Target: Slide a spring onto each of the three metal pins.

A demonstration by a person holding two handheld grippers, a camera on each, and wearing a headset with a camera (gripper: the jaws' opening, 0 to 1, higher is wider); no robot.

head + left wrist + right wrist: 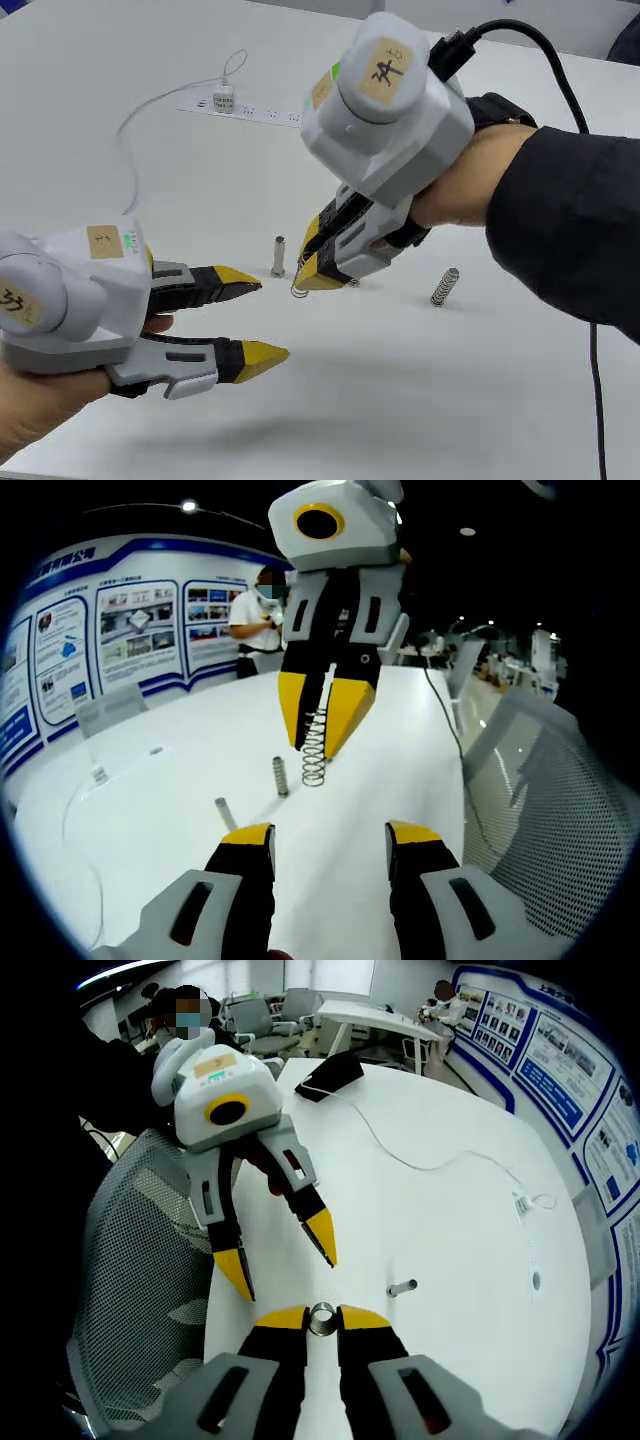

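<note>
- While the right tool [318,272] points steeply down at the white tabletop [400,390], its jaws are clenched on a spring [315,748]. The spring hangs upright between the yellow tips, its lower coils poking out below them.
- In the right gripper view, the same spring shows end-on as a small ring pinched between the two tips.
- A pin [278,255] stands upright on the tabletop just beside the right tool's tips, on the side facing the left tool.
- In the left gripper view, a second pin [224,813] stands closer to the left tool's jaws, a little to their left.
- The left tool [255,320] is released, its jaws wide apart and aimed toward the right tool.
- A loose spring [444,286] lies on the tabletop on the right tool's other side, clear of its tips.
- Far beyond both tools, a power strip [250,110] lies flat, with a thin white cable [150,105] looping away from it.
</note>
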